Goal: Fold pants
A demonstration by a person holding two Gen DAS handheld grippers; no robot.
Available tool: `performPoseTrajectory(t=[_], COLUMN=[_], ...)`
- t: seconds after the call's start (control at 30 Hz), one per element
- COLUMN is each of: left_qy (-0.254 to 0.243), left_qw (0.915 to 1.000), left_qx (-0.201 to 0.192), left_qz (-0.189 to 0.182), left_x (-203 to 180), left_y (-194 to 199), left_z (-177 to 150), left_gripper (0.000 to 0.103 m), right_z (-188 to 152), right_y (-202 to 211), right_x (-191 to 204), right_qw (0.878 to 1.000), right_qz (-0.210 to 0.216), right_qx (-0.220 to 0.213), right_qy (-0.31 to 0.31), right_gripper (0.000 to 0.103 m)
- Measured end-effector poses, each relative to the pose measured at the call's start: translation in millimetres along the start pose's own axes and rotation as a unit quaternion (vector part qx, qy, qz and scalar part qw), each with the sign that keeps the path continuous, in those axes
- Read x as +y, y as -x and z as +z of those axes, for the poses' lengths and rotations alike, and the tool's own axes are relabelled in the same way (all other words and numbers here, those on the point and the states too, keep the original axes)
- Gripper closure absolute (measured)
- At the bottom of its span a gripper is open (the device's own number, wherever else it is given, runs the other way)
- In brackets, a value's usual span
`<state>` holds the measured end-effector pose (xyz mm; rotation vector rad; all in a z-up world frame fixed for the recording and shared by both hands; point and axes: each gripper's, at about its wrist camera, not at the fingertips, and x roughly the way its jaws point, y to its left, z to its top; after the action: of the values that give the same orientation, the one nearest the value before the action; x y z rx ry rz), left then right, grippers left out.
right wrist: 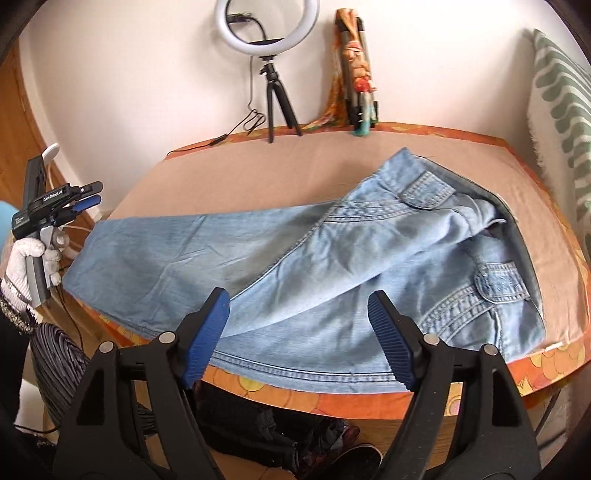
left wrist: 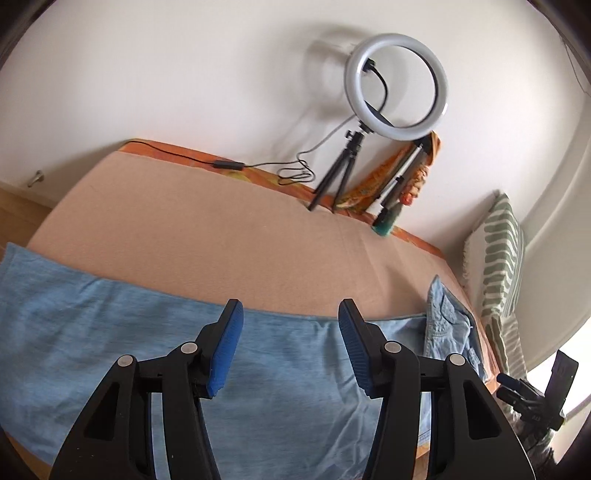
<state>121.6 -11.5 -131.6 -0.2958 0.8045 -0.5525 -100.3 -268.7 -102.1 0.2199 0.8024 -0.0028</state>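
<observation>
Pants [right wrist: 332, 251] light-blue denim, legs overlapped flat on table [right wrist: 229, 177]; both grippers' fingers [right wrist: 207, 332] released, empty

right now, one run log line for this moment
step: fold pants | jeans: flat on table | left hand-held gripper: open, empty | right hand-held gripper: open, empty

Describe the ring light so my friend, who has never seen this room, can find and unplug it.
Start at the table with the jeans on it, and look along its far edge by the white wall. The ring light stands there on a small black tripod, the only white hoop, left of the orange wrapped bundle.
</observation>
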Motion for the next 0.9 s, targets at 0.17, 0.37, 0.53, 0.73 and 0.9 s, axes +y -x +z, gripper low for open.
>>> performPoseTrajectory(t=[0.17, 0.37, 0.53, 0.73, 0.9], left_qy=[-0.021, -0.033, -0.054, -0.029, -0.003], left_qw=[0.9958, 0.9766, 0.9604, 0.9531, 0.9462], left_qx=[0.063, 0.157, 0.221, 0.258, 0.272], left_qz=[-0.063, -0.143, -0.162, -0.156, -0.176], left_x=[-60, -137, -187, -202, -206], left_y=[-65, -142, -201, -247, -269], left_z=[0, -20, -39, -48, -50], left_gripper=[0.049, 0.049, 0.049, 0.049, 0.050], right_z=[-7, -22, -34, -47, -55], right_y=[16, 30, 47, 67, 77], right_x=[-38, -83, -119, -154, -174], right_qw=[0.999, 0.992, 0.983, 0.973, 0.967], right_qz=[-0.024, -0.039, -0.047, -0.064, -0.068], right_qx=[-0.006, -0.011, -0.030, -0.045, -0.050], right_qy=[-0.047, -0.116, -0.175, -0.218, -0.241], right_gripper=[0.012, 0.011, 0.011, 0.016, 0.025])
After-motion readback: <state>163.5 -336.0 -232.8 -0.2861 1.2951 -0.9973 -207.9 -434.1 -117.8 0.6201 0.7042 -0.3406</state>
